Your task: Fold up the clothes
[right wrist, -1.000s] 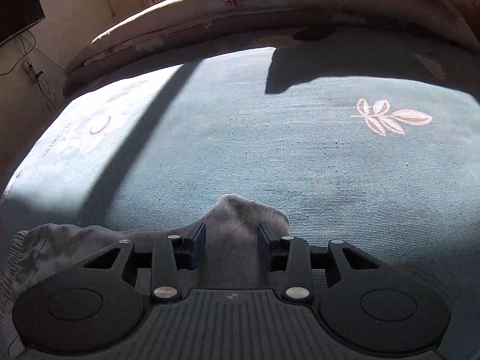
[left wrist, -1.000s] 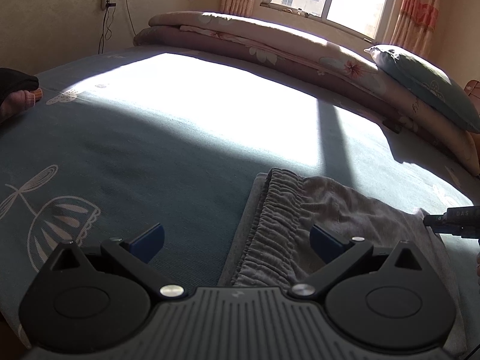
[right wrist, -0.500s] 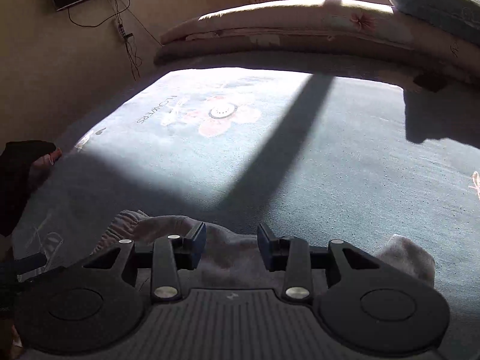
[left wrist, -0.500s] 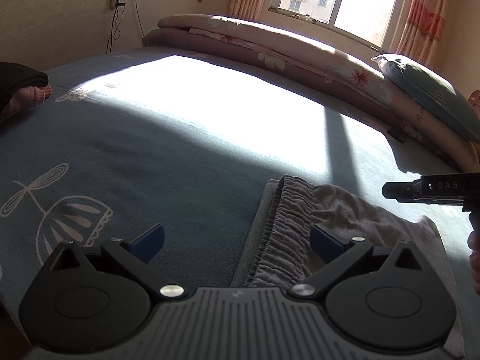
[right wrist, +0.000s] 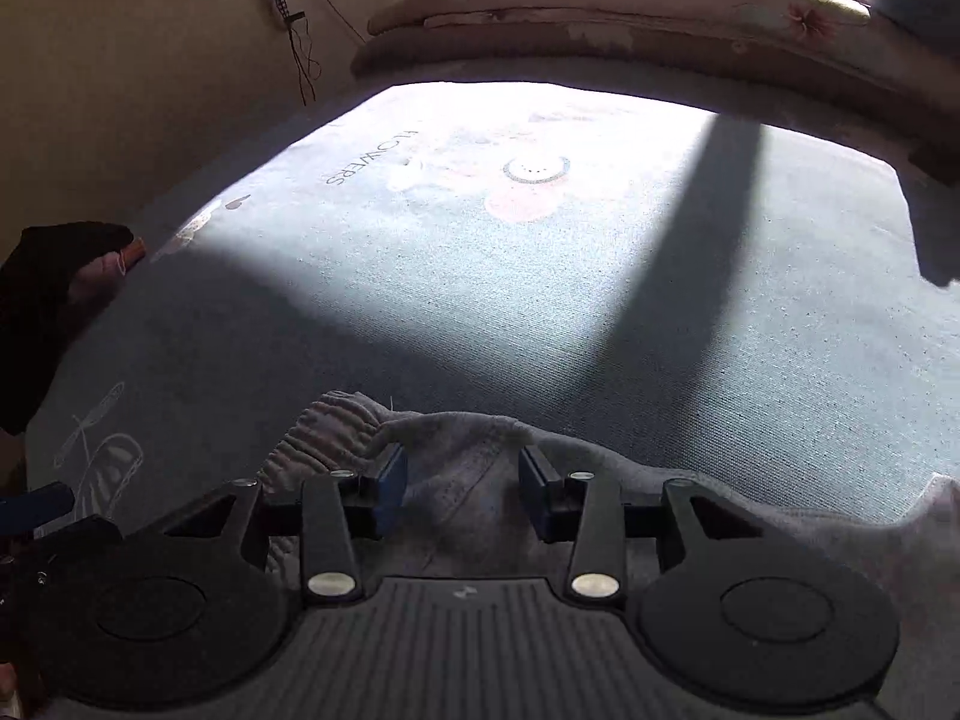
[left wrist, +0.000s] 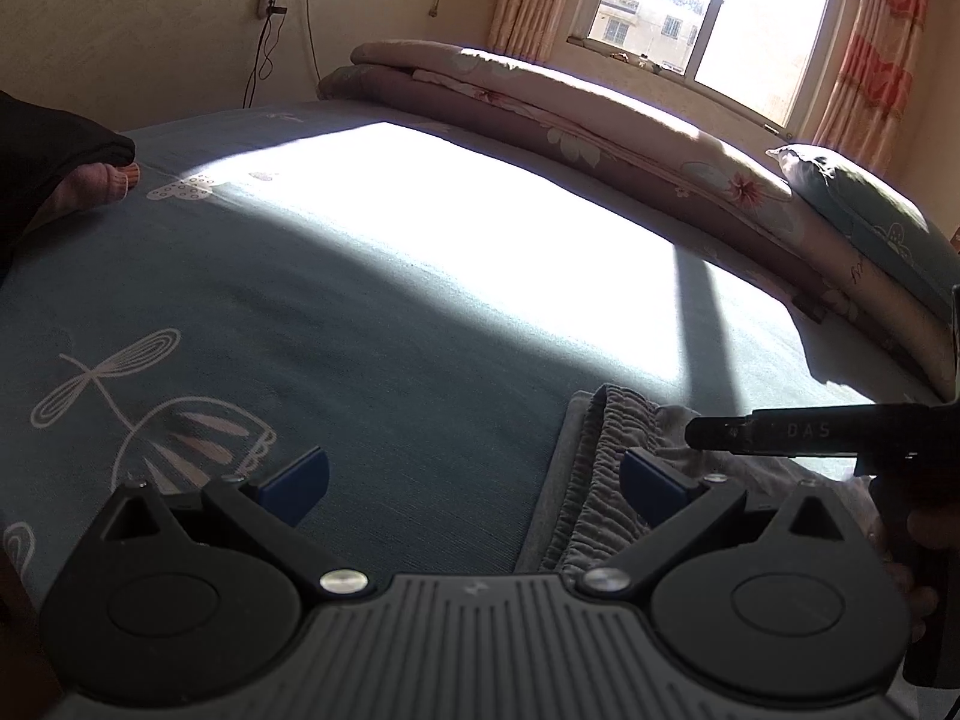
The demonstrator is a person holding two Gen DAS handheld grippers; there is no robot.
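Grey trousers with a gathered elastic waistband (left wrist: 600, 480) lie on the blue bed sheet (left wrist: 360, 312). My left gripper (left wrist: 474, 474) hovers over the sheet, open wide, its right finger just above the waistband and nothing between the fingers. In the right wrist view my right gripper (right wrist: 462, 480) holds a raised fold of the grey cloth between its pads, close beside the waistband (right wrist: 336, 438); its jaws are starting to open. One finger of the right gripper (left wrist: 750, 432) reaches in from the right in the left wrist view.
A rolled floral quilt (left wrist: 570, 114) and a pillow (left wrist: 870, 222) line the far side of the bed under the window (left wrist: 708, 12). A person's foot below a dark trouser leg (left wrist: 90, 186) rests at the left edge. Sunlight covers the middle of the sheet.
My right gripper has swung left across the bed with the grey cloth, bringing it over the trousers up to the waistband. The left gripper has shifted only slightly.
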